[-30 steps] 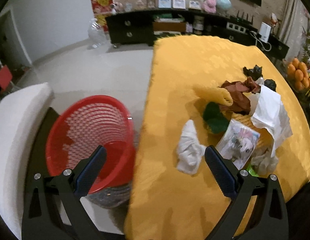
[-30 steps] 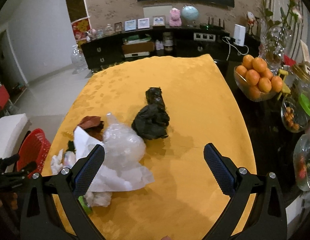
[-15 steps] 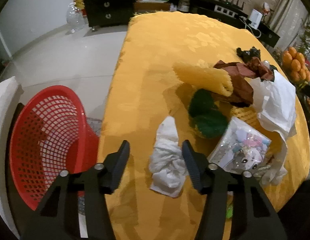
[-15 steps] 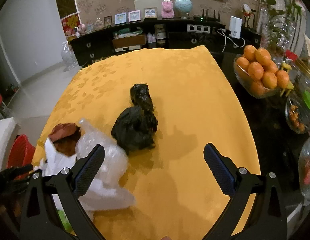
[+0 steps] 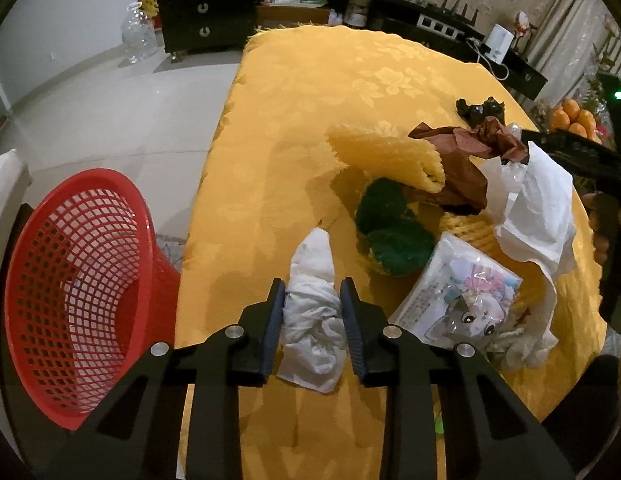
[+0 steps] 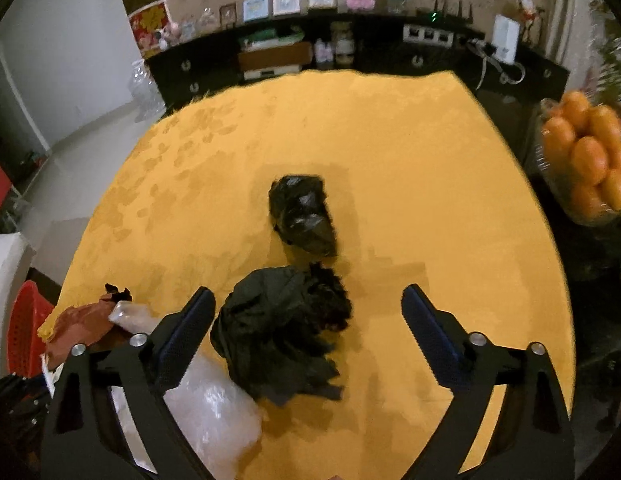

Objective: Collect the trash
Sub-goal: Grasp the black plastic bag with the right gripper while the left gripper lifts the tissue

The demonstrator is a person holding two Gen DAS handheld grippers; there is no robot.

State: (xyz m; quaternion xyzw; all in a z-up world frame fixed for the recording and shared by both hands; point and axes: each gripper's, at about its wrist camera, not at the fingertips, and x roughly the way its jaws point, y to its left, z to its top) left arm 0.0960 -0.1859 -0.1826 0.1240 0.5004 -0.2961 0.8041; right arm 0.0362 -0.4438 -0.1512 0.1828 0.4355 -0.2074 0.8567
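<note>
1. Your left gripper (image 5: 312, 312) has come down over the crumpled white tissue (image 5: 314, 308) near the table's left edge. A second ago its jaws stood wide apart above that spot; now they are closing, and both pads press against the sides of the wad, so it is grasping the tissue. The tissue still lies on the yellow tablecloth (image 5: 310, 92), not yet lifted.

2. The red mesh basket (image 5: 70, 292) sits on the floor just beside the table, to the left of that gripper. It looks like the place for the trash, so the next step is probably a lift and a swing to the left.

3. Your right gripper (image 6: 306, 320) has moved in toward the crumpled black plastic bag (image 6: 278, 328), which has gone from well ahead of the jaws to lying between them. The jaws have begun to close, but neither pad touches the bag, so this gripper holds nothing.

4. A second black wad (image 6: 302, 214) lies just beyond the first, apart from it.

5. More trash waits to the right of the tissue in the left view: green scrubbing pads (image 5: 390, 228), crumpled brown paper (image 5: 466, 152), a white paper sheet (image 5: 538, 216) and a printed cartoon packet (image 5: 462, 300). Most of the collecting is still ahead.
</note>
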